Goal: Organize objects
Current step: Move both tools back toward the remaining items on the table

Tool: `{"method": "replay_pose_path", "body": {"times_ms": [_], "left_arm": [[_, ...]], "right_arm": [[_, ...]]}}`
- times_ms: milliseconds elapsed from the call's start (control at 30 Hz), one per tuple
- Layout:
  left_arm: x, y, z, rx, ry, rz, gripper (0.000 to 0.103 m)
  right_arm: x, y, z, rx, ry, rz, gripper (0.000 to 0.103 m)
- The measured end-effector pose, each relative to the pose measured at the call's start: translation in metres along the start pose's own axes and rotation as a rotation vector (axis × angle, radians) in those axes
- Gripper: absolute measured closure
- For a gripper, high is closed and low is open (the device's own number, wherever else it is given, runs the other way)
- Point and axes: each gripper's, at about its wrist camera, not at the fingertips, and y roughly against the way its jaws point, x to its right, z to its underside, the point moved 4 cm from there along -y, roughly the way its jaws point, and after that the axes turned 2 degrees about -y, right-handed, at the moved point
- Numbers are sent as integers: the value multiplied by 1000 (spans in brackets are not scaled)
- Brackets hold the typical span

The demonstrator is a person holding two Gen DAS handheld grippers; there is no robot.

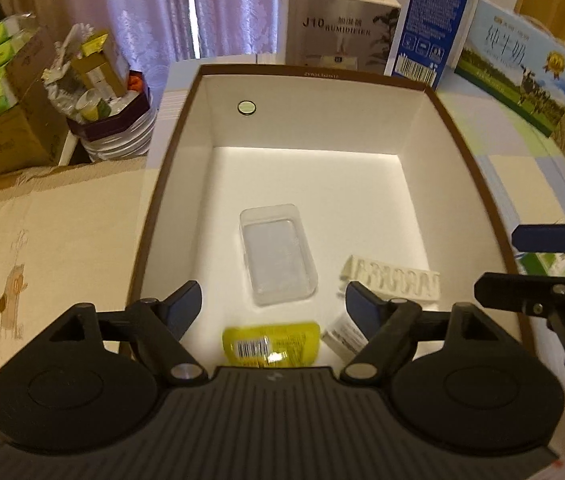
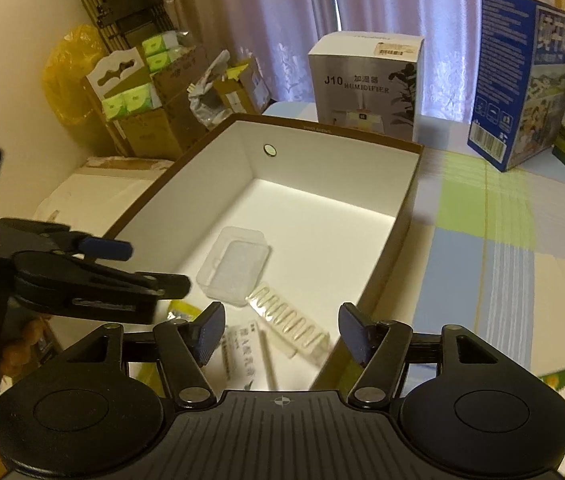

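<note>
Objects lay on floor of brown-rimmed box [image 1: 150, 216], under and ahead of both claws. Step judged: items deposited, both claws clear above box. Next move likely calls for fetching further item from outside box.

Left gripper [image 1: 273, 304]: jaws spread, empty, touching nothing; yellow packet [image 1: 270, 343] directly below, clear plastic case [image 1: 278, 254] just ahead.

Right gripper [image 2: 282, 330]: jaws part-spread, empty; white ribbed tray [image 2: 292, 320] and leaflet [image 2: 248, 350] beneath, untouched.
</note>
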Motion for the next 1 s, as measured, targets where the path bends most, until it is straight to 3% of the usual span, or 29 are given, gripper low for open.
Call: {"method": "replay_pose_path", "body": {"times_ms": [367,1000], "left_arm": [[23,65,32,46,42,3,21],[101,94,86,13,-5,62,20]], "right_arm": [[-1,46,32,13,-24,-19,42],[37,110,102,-12,-123,13,42]]}}
